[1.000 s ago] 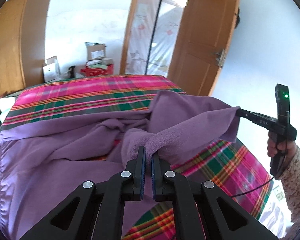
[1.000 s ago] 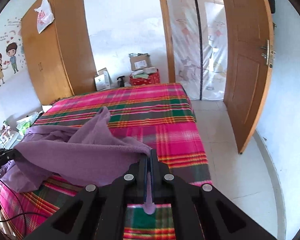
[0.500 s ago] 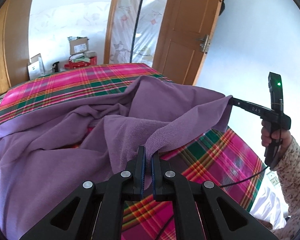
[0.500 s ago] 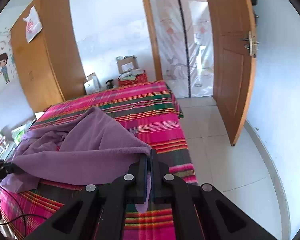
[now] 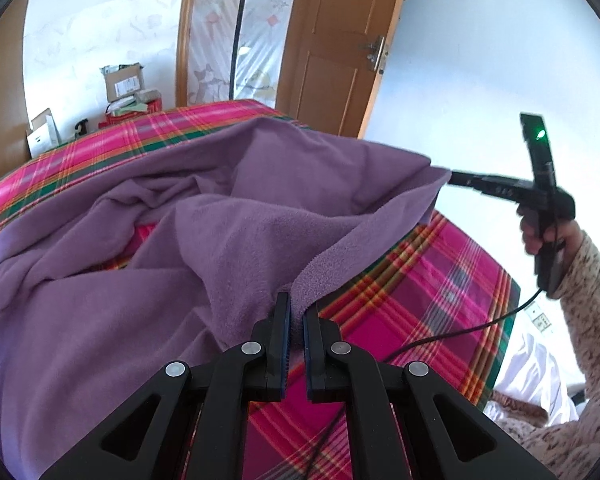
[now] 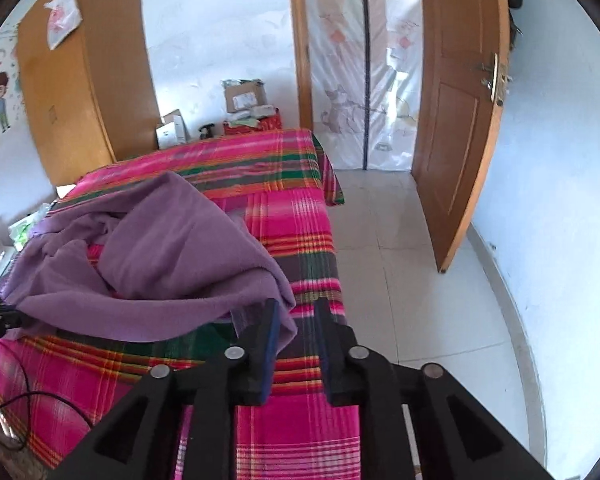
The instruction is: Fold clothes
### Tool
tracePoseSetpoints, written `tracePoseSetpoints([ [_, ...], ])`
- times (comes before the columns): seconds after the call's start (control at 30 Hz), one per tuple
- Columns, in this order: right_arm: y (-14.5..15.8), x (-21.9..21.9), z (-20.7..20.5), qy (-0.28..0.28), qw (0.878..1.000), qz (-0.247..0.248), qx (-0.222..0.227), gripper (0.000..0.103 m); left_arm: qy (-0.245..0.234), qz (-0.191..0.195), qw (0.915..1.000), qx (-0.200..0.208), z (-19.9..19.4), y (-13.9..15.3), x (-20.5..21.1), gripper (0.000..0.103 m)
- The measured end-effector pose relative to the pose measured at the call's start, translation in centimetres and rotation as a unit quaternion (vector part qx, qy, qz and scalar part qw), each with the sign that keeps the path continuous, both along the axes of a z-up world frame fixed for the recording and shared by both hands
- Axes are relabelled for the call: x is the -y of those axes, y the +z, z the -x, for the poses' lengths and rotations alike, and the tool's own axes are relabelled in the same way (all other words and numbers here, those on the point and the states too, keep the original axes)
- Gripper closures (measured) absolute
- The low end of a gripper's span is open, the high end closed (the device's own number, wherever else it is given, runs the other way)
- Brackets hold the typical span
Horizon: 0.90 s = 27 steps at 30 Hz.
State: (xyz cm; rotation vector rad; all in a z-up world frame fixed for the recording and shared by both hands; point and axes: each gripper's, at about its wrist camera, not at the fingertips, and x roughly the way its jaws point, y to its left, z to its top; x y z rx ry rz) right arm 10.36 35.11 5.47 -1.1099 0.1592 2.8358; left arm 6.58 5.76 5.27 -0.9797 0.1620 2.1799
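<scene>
Purple fleece (image 5: 228, 216): left hand-held gripper (image 5: 296, 312) pinches edge; right hand-held gripper (image 6: 296, 316) just opening, corner between jaws.

Garment (image 6: 172, 256) on bed (image 6: 300, 240), wardrobe (image 6: 88, 80) behind, door (image 6: 456, 120) right.

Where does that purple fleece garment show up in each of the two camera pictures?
Left wrist view: the purple fleece garment fills the left and middle, one edge pinched in the left tool.
Right wrist view: the garment lies at left centre, one corner between the open fingers of the right tool.
Shared landmark: the wooden door.
</scene>
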Motion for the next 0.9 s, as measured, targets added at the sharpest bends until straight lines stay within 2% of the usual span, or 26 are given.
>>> tracePoseSetpoints([
  [0.07,1.2,-0.2,0.1,0.005,1.000,0.003,-0.015,0.072,-0.001,0.003,1.0000,0.004,0.2,-0.3,0.1,0.097],
  [0.13,2.1,-0.3,0.8,0.019,0.999,0.012,-0.026,0.059,-0.004,0.006,1.0000,0.007,0.3,-0.5,0.1,0.097],
  [0.2,2.4,-0.2,2.4,0.049,0.998,0.029,-0.022,0.056,-0.013,0.008,0.9999,0.007,0.2,-0.4,-0.1,0.096],
  [0.23,2.2,0.0,3.3,0.062,0.997,0.032,-0.013,0.056,-0.017,0.009,0.9998,0.007,0.2,-0.4,-0.2,0.095],
  [0.3,1.7,0.7,4.9,0.084,0.996,0.026,0.007,0.056,-0.030,0.010,0.9995,0.003,-0.1,0.0,-0.4,0.083],
  [0.37,1.2,1.9,6.4,0.116,0.993,0.016,0.030,0.056,-0.045,0.011,0.9989,-0.003,-0.4,0.5,-0.8,0.077],
  [0.57,0.0,4.1,8.1,0.181,0.981,-0.021,0.073,0.056,-0.077,0.014,0.9966,-0.023,-0.9,2.4,-1.8,0.071],
  [0.73,-1.4,4.9,9.1,0.201,0.970,-0.063,0.117,0.056,-0.087,-0.014,0.9961,-0.013,1.3,4.1,-2.5,0.068],
  [0.77,-1.6,5.0,9.3,0.203,0.969,-0.068,0.125,0.058,-0.085,-0.015,0.9963,-0.007,2.5,4.3,-2.8,0.065],
  [0.83,-1.9,5.2,9.4,0.207,0.966,-0.081,0.133,0.070,-0.081,-0.015,0.9966,0.002,4.4,4.4,-3.5,0.064],
  [0.9,-1.8,5.1,9.4,0.211,0.964,-0.086,0.136,0.071,-0.074,-0.008,0.9968,0.029,7.1,3.9,-4.6,0.063],
])
